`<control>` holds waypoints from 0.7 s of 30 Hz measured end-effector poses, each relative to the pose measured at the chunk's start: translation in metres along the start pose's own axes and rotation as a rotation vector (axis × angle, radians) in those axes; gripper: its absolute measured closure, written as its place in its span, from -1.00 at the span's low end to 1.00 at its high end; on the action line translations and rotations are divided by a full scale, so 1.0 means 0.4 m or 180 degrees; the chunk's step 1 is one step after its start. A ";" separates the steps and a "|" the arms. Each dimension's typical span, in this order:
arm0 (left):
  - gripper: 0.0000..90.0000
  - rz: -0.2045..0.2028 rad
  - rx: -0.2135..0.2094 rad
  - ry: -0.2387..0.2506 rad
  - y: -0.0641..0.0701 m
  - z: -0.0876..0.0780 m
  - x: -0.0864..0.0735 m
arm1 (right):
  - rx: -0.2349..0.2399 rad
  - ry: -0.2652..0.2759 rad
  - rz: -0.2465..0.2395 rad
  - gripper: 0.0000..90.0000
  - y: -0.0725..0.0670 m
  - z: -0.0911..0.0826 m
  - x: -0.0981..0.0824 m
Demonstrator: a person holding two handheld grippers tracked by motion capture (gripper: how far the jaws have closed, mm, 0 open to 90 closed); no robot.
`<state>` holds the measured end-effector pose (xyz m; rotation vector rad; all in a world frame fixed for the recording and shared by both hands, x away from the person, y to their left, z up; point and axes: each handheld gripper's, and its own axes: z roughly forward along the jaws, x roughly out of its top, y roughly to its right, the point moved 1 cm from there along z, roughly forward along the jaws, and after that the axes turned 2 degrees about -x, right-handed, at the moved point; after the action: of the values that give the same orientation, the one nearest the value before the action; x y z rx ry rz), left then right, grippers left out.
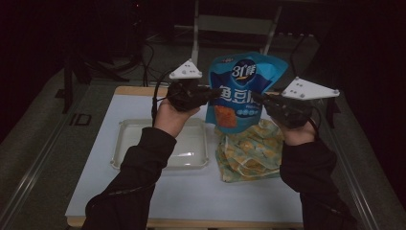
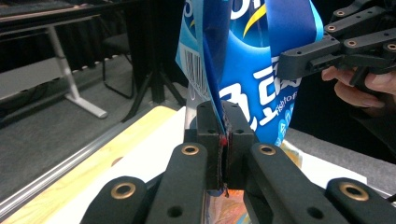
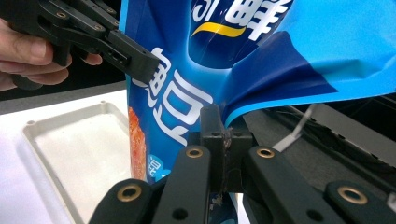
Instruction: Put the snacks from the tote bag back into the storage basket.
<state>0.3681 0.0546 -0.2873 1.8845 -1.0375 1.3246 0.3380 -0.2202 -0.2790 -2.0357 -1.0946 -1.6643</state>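
From my seat, both sets of fingers are clamped tight on the blue snack bag (image 1: 242, 91), which hangs upright in the air above the worktop (image 1: 191, 191). In the left gripper view, the left gripper (image 2: 225, 140) has pinched one side edge of the bag between its fingers (image 2: 208, 126), with the film rising straight up out of them. In the right gripper view, the right gripper (image 3: 224, 135) grips the opposite edge, creasing the film where it enters the fingers (image 3: 211, 122).

Using the bag as my landmark: the white tray (image 1: 125, 143) lies on the worktop below and left of it, and a patterned yellow packet (image 1: 249, 155) lies directly beneath its lower end. The bag's bottom is cut off in both gripper views. Beyond the bag the room is dark; I can make out a pale frame (image 1: 230, 24), nothing finer.
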 end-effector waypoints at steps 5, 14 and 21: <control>0.98 -0.0046 0.0084 0.0019 -0.017 -0.044 -0.020 | 0.0067 0.0018 -0.0024 1.00 -0.030 0.039 0.015; 0.98 -0.0110 0.0204 0.0013 -0.042 -0.123 -0.051 | 0.0200 0.0022 -0.0069 1.00 -0.084 0.101 0.042; 0.98 -0.0156 0.0280 -0.0003 -0.053 -0.174 -0.075 | 0.0304 0.0034 -0.0091 1.00 -0.121 0.138 0.055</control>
<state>0.3475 0.1302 -0.2944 1.9626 -0.9415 1.3615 0.3438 -0.1439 -0.2859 -1.9586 -1.1815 -1.6025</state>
